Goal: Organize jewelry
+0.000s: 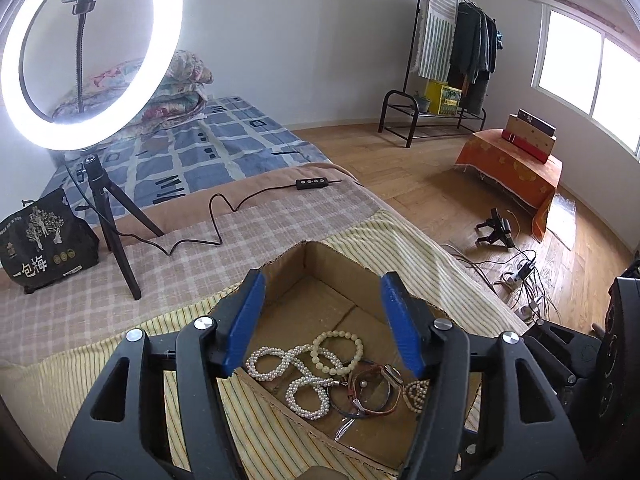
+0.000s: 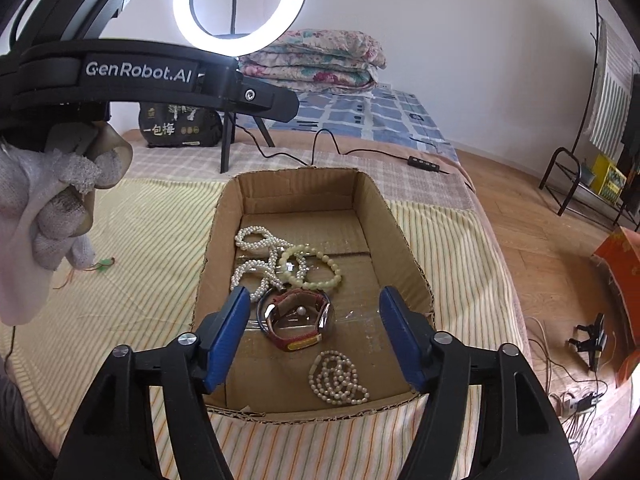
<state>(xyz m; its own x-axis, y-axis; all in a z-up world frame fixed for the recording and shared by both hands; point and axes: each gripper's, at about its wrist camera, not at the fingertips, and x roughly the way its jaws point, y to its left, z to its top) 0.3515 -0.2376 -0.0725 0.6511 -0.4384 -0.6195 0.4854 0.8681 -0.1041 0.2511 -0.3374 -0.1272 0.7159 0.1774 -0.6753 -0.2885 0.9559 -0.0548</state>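
An open cardboard box (image 2: 404, 240) (image 1: 332, 264) lies on the striped bed cover. In it lie white pearl strands (image 2: 256, 256) (image 1: 280, 364), a pale green bead bracelet (image 2: 312, 268) (image 1: 340, 350), a red-strapped watch (image 2: 300, 320) (image 1: 376, 392) and a small pearl strand (image 2: 338, 380) near the front wall. My right gripper (image 2: 316, 336) is open and empty, above the watch. My left gripper (image 1: 324, 320) is open and empty, above the box's left side. In the right wrist view the left gripper's body (image 2: 140, 76) shows at upper left, held by a gloved hand (image 2: 44, 208).
A ring light on a tripod (image 1: 92, 56) (image 2: 240, 4) stands behind the box, its cable and controller (image 1: 316, 183) trailing over the bed. A black snack bag (image 1: 44, 240) sits at left. Folded quilts (image 2: 316, 60) lie at the back. The bed's right edge drops to a wooden floor with cables (image 1: 524, 280).
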